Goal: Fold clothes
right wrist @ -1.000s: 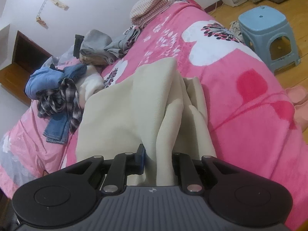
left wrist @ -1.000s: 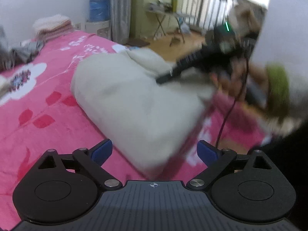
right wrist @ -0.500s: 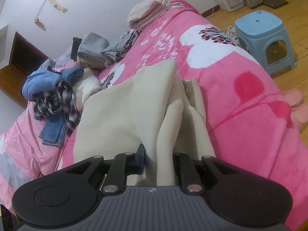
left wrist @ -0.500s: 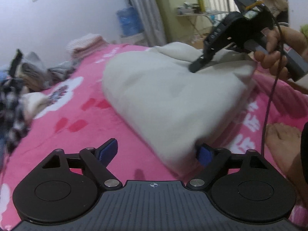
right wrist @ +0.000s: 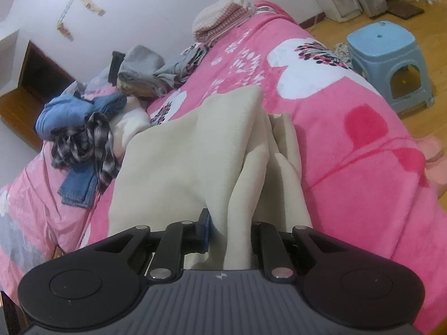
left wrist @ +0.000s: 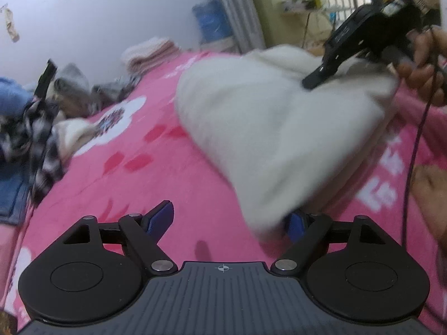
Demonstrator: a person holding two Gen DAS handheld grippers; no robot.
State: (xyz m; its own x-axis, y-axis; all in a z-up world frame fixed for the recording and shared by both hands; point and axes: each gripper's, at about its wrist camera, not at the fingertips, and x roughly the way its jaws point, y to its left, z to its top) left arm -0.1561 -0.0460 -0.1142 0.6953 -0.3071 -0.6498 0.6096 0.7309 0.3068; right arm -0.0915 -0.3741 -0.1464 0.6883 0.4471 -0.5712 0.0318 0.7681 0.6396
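A cream garment (left wrist: 265, 128) lies bunched on the pink floral blanket (left wrist: 167, 184). In the left wrist view my left gripper (left wrist: 229, 215) stands open low over the blanket. The garment's near corner hangs in front of its right blue pad, and the left pad is clear of it. In the right wrist view my right gripper (right wrist: 232, 229) is shut on a gathered fold of the cream garment (right wrist: 178, 167), which drapes away from it over the blanket (right wrist: 349, 195). The left wrist view also shows that right gripper (left wrist: 310, 82), held in a hand (left wrist: 427, 64), pinching the garment's far edge.
A heap of blue, plaid and grey clothes (right wrist: 83, 128) lies at the bed's far left. A folded striped stack (right wrist: 220, 19) sits by the wall. Beside the bed on the wood floor is a blue stool (right wrist: 388, 55). A cable (left wrist: 413, 150) hangs from the right gripper.
The left gripper has tipped downward and its jaws have narrowed a little. The garment's near corner now sits at its right pad. The right gripper holds the same fold, unmoved.
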